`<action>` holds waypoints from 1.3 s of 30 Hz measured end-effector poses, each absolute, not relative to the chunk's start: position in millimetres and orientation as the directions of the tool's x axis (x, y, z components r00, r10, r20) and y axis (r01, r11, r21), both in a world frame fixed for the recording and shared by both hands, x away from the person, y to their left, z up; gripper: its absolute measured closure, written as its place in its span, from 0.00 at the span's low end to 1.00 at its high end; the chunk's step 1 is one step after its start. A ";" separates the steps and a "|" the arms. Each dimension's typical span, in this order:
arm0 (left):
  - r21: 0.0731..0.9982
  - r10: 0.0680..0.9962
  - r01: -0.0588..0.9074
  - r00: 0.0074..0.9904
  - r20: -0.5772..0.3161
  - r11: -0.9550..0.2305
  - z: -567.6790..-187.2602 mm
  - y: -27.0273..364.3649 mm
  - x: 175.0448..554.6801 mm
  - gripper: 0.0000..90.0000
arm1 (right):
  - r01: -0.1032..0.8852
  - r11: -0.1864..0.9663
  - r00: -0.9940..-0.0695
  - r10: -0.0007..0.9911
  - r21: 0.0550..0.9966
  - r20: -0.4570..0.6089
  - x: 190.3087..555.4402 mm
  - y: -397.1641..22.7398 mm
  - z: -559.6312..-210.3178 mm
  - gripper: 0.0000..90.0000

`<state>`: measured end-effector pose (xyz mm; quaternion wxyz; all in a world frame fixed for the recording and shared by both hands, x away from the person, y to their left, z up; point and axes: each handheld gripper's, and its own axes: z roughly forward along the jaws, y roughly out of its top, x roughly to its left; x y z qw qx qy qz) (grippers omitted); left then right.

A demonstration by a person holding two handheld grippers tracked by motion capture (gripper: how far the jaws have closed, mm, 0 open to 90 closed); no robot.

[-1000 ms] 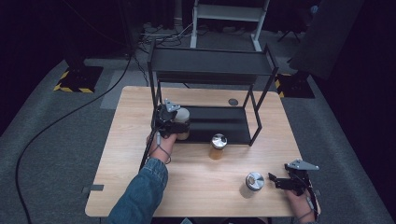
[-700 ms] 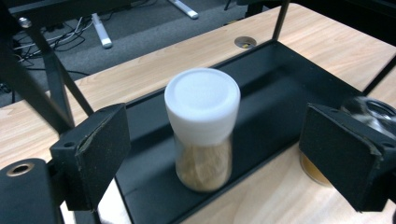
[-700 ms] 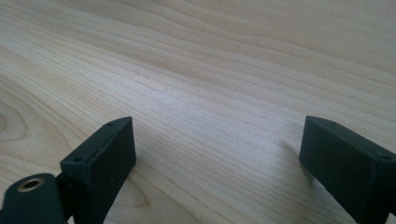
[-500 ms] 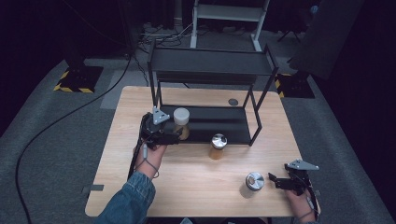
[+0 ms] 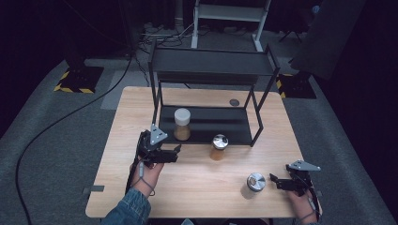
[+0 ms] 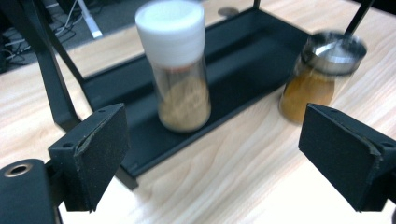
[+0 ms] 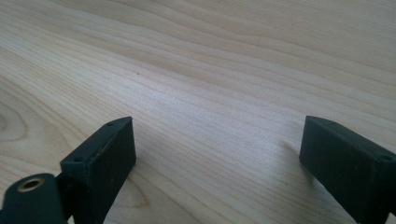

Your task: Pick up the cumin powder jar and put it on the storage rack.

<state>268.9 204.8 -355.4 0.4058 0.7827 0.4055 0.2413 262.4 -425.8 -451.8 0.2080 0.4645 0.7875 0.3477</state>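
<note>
A white-lidded jar [image 5: 182, 124] of tan powder stands upright on the bottom shelf of the black rack [image 5: 234, 126]. My left gripper [image 5: 176, 153] is open on the table just in front of it, apart from it. In the left gripper view the white-lidded jar [image 6: 180, 70] rises beyond the wide-open left gripper [image 6: 215, 158], with a silver-lidded amber jar [image 6: 320, 74] to its right. That amber jar [image 5: 218, 146] stands on the table by the rack's front edge. A second silver-lidded jar [image 5: 256, 184] sits near my open right gripper [image 5: 274, 182]. Bare wood lies between the right gripper [image 7: 219, 158] jaws.
The rack has a black upper shelf [image 5: 213, 61] on thin legs over the lower one. A small dark disc [image 5: 234, 102] lies on the wooden table [image 5: 197, 187] behind the rack. Grey carpet, cables and a white frame [image 5: 230, 11] surround the table.
My left gripper has let go of the white-lidded jar and drawn back toward the person, leaving the jar on the lower shelf. The right gripper has stayed put.
</note>
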 end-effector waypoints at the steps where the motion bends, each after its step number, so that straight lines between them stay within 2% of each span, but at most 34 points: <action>1: 0.829 0.828 0.443 0.560 0.042 -0.342 -358.8 206.3 268.0 0.10 | 0.587 0.327 -0.482 0.876 0.741 -0.005 262.4 -425.8 -451.9 0.12; 15: 0.781 0.842 0.510 0.538 0.037 -0.360 -401.7 215.0 259.4 0.10 | 0.587 0.326 -0.481 0.877 0.741 -0.005 262.2 -425.6 -451.9 0.12; 39: 0.693 0.879 0.623 0.475 0.032 -0.362 -429.2 225.2 254.2 0.10 | 0.588 0.324 -0.478 0.878 0.741 -0.005 262.0 -425.0 -451.9 0.12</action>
